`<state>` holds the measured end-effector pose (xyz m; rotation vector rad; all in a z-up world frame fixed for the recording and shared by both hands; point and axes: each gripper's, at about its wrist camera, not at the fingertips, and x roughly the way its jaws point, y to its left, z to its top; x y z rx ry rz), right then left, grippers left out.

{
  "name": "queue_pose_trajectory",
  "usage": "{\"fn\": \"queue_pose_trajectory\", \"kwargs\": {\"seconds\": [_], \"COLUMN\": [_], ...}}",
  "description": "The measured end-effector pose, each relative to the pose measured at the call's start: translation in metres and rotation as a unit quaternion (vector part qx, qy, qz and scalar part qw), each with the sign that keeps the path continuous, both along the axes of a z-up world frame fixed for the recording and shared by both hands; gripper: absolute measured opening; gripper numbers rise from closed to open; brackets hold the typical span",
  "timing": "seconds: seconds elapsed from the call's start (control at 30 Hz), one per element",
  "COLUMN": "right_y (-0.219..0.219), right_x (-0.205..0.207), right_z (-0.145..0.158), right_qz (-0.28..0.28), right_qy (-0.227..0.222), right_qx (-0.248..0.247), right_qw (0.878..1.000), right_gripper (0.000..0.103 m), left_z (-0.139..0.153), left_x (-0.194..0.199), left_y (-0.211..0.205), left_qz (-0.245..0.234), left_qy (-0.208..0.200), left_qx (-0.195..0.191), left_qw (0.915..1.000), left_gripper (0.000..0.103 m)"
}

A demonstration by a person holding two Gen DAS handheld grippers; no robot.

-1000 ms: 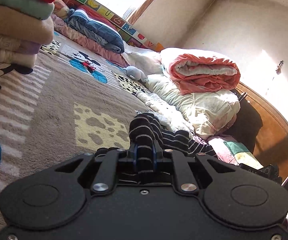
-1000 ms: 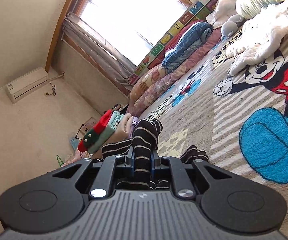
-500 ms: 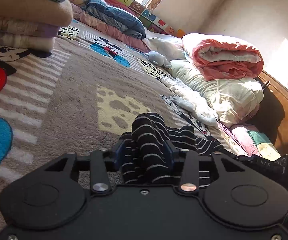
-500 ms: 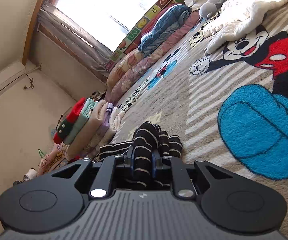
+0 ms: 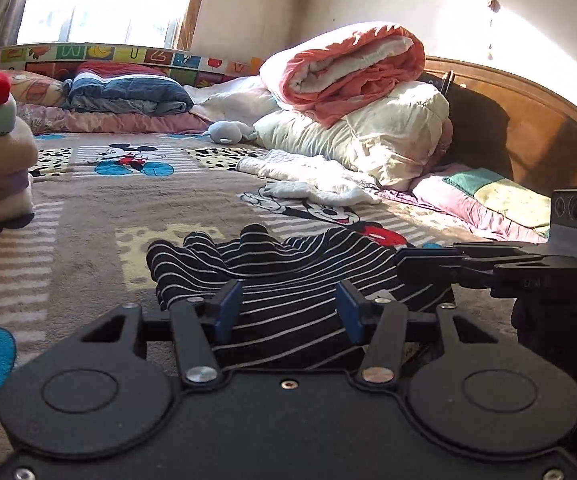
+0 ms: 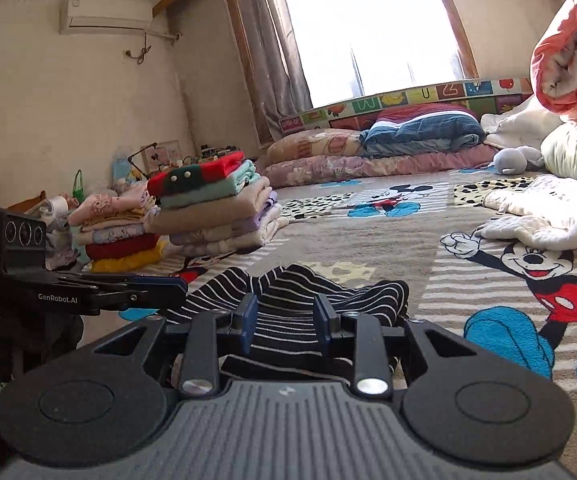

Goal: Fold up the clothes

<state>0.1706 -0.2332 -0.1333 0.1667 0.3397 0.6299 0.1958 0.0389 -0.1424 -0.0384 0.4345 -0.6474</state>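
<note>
While the striped garment (image 5: 296, 276) is lying crumpled on the bed blanket (image 5: 88, 208), directly ahead of and partly beneath both tools, its long axis is running crosswise between them. The left tool (image 5: 288, 306) is being held apart, cloth lying loose between its pads. The right tool (image 6: 286, 316) is opening, cloth likewise unpinched. Both are being pointed slightly downward, side by side, each equally near; 2 folded stacks (image 6: 212, 204) are waiting ahead to the left.
</note>
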Motion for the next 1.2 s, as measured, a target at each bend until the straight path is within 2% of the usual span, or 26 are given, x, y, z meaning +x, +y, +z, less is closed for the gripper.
{"fn": "queue_pose_trajectory", "kwargs": {"seconds": [0.17, 0.4, 0.57, 0.73, 0.8, 0.83, 0.9, 0.93, 1.0, 1.07, 1.13, 1.2], "right_y": [0.02, 0.024, 0.025, 0.021, 0.024, 0.025, 0.026, 0.024, 0.018, 0.012, 0.012, 0.015], "right_x": [-0.003, 0.013, 0.019, 0.012, 0.005, 0.003, 0.012, 0.019, 0.035, 0.051, 0.067, 0.082], "right_z": [-0.012, -0.036, -0.041, -0.031, -0.023, -0.018, -0.005, -0.001, 0.004, 0.007, 0.002, -0.011], "right_qz": [0.025, 0.028, 0.032, 0.035, 0.037, 0.039, 0.037, 0.033, 0.026, 0.021, 0.025, 0.023], "right_qy": [0.01, 0.043, 0.065, 0.051, 0.026, 0.012, -0.017, -0.021, -0.018, -0.013, 0.001, 0.029], "right_qx": [-0.052, -0.079, -0.08, -0.069, -0.087, -0.095, -0.11, -0.108, -0.087, -0.068, -0.057, -0.067], "right_qw": [0.998, 0.996, 0.994, 0.996, 0.995, 0.995, 0.993, 0.993, 0.996, 0.997, 0.998, 0.997], "right_gripper": [0.032, 0.039, 0.039, 0.04, 0.042, 0.047, 0.055, 0.055, 0.056, 0.057, 0.057, 0.057], "left_z": [-0.016, -0.036, -0.039, -0.028, -0.013, -0.007, 0.004, 0.007, 0.007, 0.001, -0.007, -0.016], "left_x": [0.003, 0.01, 0.012, 0.006, 0.003, 0.007, 0.017, 0.023, 0.034, 0.043, 0.047, 0.052], "left_y": [-0.008, -0.018, -0.018, -0.012, -0.002, 0.003, 0.01, 0.01, 0.004, -0.004, -0.009, -0.011], "left_qz": [-0.014, -0.02, -0.021, -0.022, 0.005, 0.025, 0.064, 0.072, 0.078, 0.076, 0.07, 0.078], "left_qy": [0.013, 0.014, 0.018, 0.017, -0.008, -0.013, -0.024, -0.031, -0.04, -0.031, -0.021, -0.002], "left_qx": [0.049, 0.108, 0.111, 0.088, 0.052, 0.032, -0.011, -0.02, -0.014, -0.002, 0.019, 0.048], "left_qw": [0.9986, 0.9938, 0.9935, 0.9957, 0.9986, 0.9991, 0.9976, 0.9968, 0.996, 0.9966, 0.9971, 0.9958], "left_gripper": [0.051, 0.053, 0.055, 0.053, 0.052, 0.052, 0.052, 0.052, 0.052, 0.052, 0.052, 0.052]}}
